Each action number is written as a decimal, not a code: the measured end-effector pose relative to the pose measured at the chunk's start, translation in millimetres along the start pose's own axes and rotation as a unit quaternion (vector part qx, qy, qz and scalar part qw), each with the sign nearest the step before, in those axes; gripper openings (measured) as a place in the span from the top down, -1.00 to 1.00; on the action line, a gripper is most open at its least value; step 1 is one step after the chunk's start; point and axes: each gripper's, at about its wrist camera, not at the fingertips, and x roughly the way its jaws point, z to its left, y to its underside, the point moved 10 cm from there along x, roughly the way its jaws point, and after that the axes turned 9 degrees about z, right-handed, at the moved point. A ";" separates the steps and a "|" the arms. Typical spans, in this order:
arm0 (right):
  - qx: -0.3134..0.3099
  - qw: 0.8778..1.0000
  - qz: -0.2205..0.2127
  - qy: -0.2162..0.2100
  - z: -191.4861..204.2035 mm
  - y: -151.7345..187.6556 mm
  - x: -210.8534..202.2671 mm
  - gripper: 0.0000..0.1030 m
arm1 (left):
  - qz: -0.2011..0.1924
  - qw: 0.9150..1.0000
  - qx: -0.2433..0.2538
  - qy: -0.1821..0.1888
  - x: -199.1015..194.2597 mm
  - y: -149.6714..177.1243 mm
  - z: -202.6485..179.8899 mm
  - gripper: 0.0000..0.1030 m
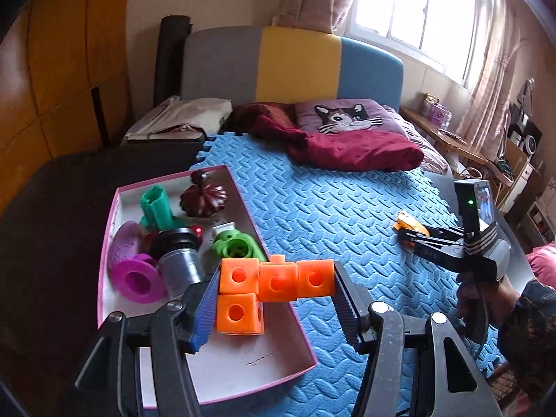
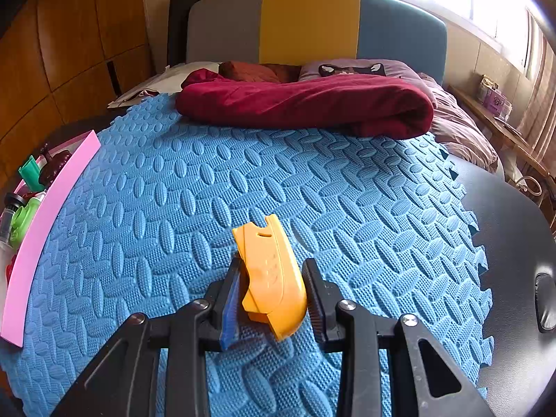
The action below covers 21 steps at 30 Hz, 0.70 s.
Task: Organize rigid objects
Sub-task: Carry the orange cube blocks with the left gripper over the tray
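- Orange cube cluster (image 1: 274,288): four linked cubes, clamped between the pads of the left claw (image 1: 276,299), held above the near right part of the pink-rimmed box (image 1: 104,278).
- Box contents: purple spool (image 1: 137,276), green fittings (image 1: 236,245), teal piece (image 1: 156,208), dark ridged piece (image 1: 203,198), grey cylinder (image 1: 180,264).
- Yellow plastic shell (image 2: 271,274): lies on the blue foam mat (image 2: 312,191), gripped between the pads of the right claw (image 2: 271,295).
- Right claw sits well to the right of the box; a hand (image 1: 486,295) holds its handle.
- Mat lies on a dark tabletop (image 2: 504,226); a red blanket (image 2: 312,104) lies at its far edge.
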 end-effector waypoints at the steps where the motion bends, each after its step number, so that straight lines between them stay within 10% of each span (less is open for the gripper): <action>1: 0.000 1.000 0.000 0.000 0.0 0.0 0.0 0.35 | 0.000 1.000 -0.006 -0.004 -0.3 1.5 6.9 -0.16; 13: 0.000 1.000 -0.001 0.000 0.3 0.0 -0.1 0.35 | 0.024 0.992 -0.102 -0.073 -3.2 40.5 121.3 -0.16; 21: 0.000 1.000 -0.001 0.000 0.3 -0.1 -0.2 0.35 | 0.039 0.989 -0.112 -0.083 5.1 51.9 133.5 -0.16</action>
